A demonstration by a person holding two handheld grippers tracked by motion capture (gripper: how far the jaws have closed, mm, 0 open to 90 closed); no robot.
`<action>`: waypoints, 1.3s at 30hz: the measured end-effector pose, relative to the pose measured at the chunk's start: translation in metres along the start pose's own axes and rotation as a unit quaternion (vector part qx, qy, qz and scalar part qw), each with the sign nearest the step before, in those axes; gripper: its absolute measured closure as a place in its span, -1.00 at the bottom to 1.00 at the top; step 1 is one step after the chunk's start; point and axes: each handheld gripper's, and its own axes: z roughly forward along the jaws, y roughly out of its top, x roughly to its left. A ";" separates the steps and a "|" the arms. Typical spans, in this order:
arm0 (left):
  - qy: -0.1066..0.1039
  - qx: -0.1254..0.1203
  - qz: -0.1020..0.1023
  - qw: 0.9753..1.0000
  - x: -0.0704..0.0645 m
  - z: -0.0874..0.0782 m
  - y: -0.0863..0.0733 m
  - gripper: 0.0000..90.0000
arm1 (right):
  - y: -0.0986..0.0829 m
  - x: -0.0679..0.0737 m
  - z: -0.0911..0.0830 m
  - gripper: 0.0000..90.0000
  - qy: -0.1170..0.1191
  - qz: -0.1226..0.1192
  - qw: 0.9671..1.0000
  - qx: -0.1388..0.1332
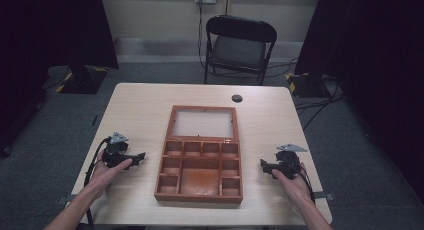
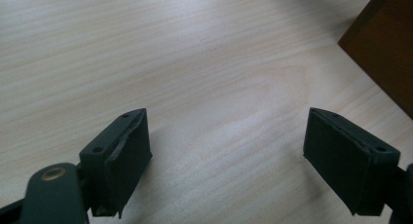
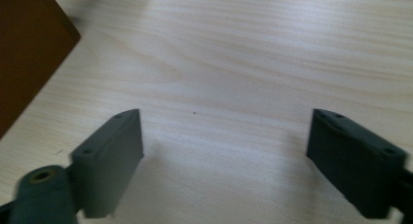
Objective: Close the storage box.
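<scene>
An open brown wooden box [image 1: 200, 170] with several small compartments lies in the middle of the table, its glass-paned lid [image 1: 203, 123] folded flat behind it. My left gripper [image 1: 140, 156] rests on the table to the box's left, held by a hand, open and with nothing between its fingers. My right gripper [image 1: 262, 164] rests to the box's right, also open and holding nothing. In the left gripper view the gripper [image 2: 226, 151] stands over bare wood, a corner of the box [image 2: 384, 44] at the upper right. In the right gripper view the gripper [image 3: 226, 151] stands wide, the box [image 3: 29, 44] at the upper left.
The light wooden table [image 1: 145, 105] has a round black cable hole [image 1: 237, 98] near its far edge. A black folding chair [image 1: 239, 47] stands behind the table. Dark curtains hang at both sides, and cables lie on the grey floor.
</scene>
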 end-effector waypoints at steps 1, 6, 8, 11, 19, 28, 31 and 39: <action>-0.005 0.000 -0.001 1.000 0.000 -0.001 0.001 -0.61 | 0.000 0.000 -0.001 -0.63 0.003 -0.002 1.000 -0.005; -0.012 -0.006 -0.002 1.000 0.000 -0.007 0.007 -0.58 | 0.004 0.000 -0.006 -0.68 0.015 -0.013 1.000 -0.009; -0.020 -0.005 0.008 1.000 -0.002 -0.006 0.010 -0.57 | 0.006 -0.001 -0.008 -0.69 0.025 -0.013 1.000 0.003; -0.030 -0.003 0.022 0.999 -0.006 -0.006 0.017 -0.57 | 0.010 -0.002 -0.012 -0.69 0.034 -0.005 0.999 -0.011; -0.035 -0.002 0.032 0.999 -0.012 -0.009 0.032 -0.51 | 0.025 0.001 -0.016 -0.67 0.046 -0.011 0.998 -0.032; -0.026 -0.019 0.027 0.999 -0.013 0.000 0.054 -0.45 | 0.048 0.011 -0.014 -0.57 0.083 -0.007 0.996 -0.030; -0.037 -0.014 0.028 0.999 -0.012 0.005 0.066 -0.46 | 0.061 0.016 -0.009 -0.57 0.089 -0.017 0.995 -0.034; -0.052 -0.036 0.006 0.998 -0.013 0.018 0.101 -0.46 | 0.109 0.025 0.001 -0.60 0.089 -0.016 0.994 -0.062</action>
